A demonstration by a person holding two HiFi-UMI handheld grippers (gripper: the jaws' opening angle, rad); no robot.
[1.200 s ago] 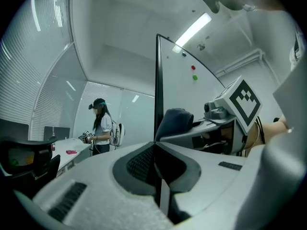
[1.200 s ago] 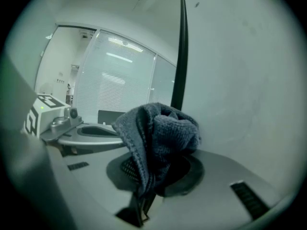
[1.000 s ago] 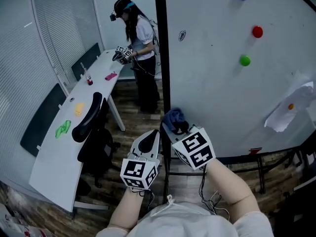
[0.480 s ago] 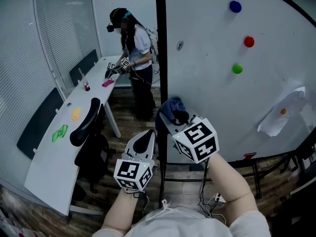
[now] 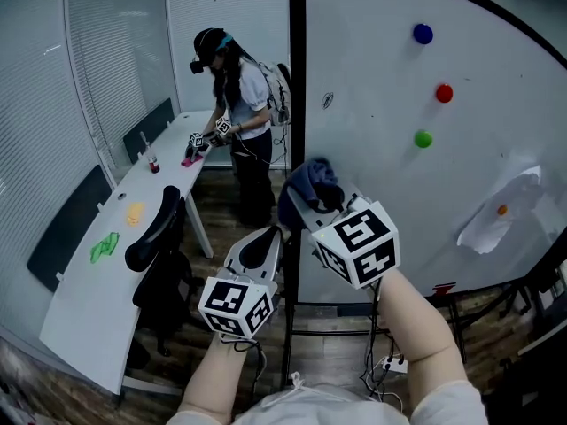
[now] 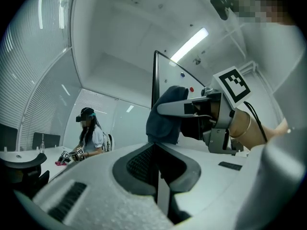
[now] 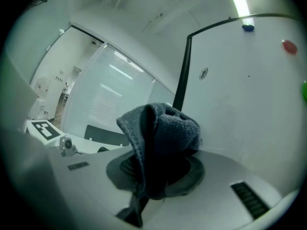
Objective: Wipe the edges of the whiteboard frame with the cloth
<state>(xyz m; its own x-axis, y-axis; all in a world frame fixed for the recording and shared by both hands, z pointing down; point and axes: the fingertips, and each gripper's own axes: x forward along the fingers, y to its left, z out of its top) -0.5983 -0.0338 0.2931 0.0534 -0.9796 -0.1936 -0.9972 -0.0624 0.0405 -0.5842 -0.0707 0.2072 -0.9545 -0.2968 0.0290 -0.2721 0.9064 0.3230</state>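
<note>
The whiteboard's black frame (image 5: 297,78) runs upright through the middle of the head view. My right gripper (image 5: 312,205) is shut on a bunched blue-grey cloth (image 5: 312,182), which lies against this left edge about halfway up. In the right gripper view the cloth (image 7: 160,138) fills the jaws, with the frame (image 7: 181,75) just behind it. My left gripper (image 5: 258,248) is shut with nothing in it, lower and to the left of the frame. In the left gripper view its tips (image 6: 156,150) point up at the cloth (image 6: 165,121).
Blue (image 5: 423,34), red (image 5: 444,93) and green (image 5: 423,138) magnets and a sheet of paper (image 5: 498,212) are on the board. To the left stand a long white desk (image 5: 97,282) and a black chair (image 5: 155,228). Another person (image 5: 237,104) works at its far end.
My right gripper has carried the cloth upward along the frame's left edge. The left gripper stayed below it. The person at the back leaned toward the desk.
</note>
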